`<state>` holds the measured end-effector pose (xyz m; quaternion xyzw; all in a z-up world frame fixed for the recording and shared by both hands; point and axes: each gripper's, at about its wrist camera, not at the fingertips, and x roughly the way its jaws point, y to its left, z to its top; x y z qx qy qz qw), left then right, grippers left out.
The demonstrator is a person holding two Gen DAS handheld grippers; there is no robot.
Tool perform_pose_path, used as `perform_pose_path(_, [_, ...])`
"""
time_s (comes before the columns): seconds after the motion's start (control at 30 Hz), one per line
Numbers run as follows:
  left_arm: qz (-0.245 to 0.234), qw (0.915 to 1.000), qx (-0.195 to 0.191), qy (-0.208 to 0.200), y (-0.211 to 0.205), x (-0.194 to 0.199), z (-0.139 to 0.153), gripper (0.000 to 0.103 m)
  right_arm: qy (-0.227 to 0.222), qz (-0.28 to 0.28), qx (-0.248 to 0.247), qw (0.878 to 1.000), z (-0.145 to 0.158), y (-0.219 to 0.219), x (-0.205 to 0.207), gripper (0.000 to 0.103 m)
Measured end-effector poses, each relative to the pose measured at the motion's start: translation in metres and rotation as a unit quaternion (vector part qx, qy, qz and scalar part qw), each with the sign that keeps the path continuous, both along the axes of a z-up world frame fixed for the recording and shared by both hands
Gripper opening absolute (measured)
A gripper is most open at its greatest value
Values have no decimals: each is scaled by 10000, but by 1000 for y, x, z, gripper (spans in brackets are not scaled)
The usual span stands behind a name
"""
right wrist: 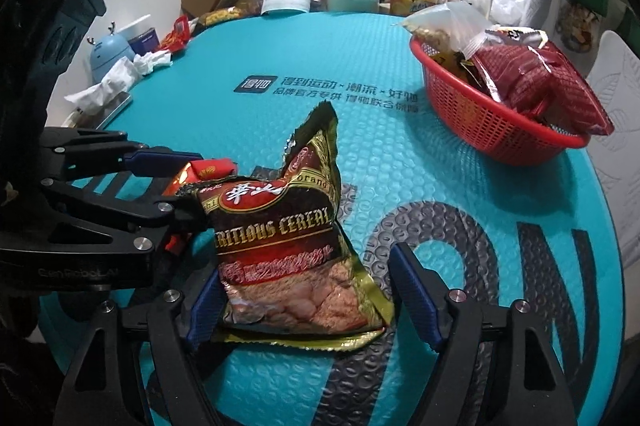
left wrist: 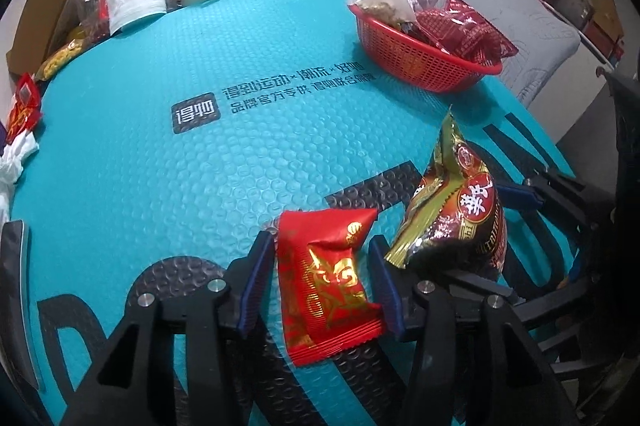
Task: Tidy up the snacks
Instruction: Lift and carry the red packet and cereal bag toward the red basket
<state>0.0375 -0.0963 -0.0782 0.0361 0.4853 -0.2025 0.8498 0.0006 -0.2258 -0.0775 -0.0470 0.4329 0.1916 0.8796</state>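
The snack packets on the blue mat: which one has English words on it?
The brown-and-gold cereal packet, reading "cereal", between the right fingers. The small red packet beside it shows only gold ornament.

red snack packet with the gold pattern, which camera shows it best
The left wrist view: the red snack packet lies face up and whole between the left gripper's blue pads, gold pattern plain. The right wrist view shows only a red sliver of it, behind the cereal packet and the left gripper's fingers.

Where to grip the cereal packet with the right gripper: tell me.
Grip the cereal packet across its filled lower body, right gripper coming from the near side, one finger at each side edge. The torn top is crumpled, and the left gripper crowds its left.
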Motion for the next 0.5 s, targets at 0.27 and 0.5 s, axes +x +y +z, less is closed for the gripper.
perform_pose_path(0.27, [50, 9998, -155, -69, 3, -8, 0, 56, -20, -147, 124, 9998, 1, -6, -3, 65])
perform_pose_path(0.5, [174, 9996, 84, -194, 3, -14, 1, 36, -25, -332, 207, 9992, 3, -12, -9, 58])
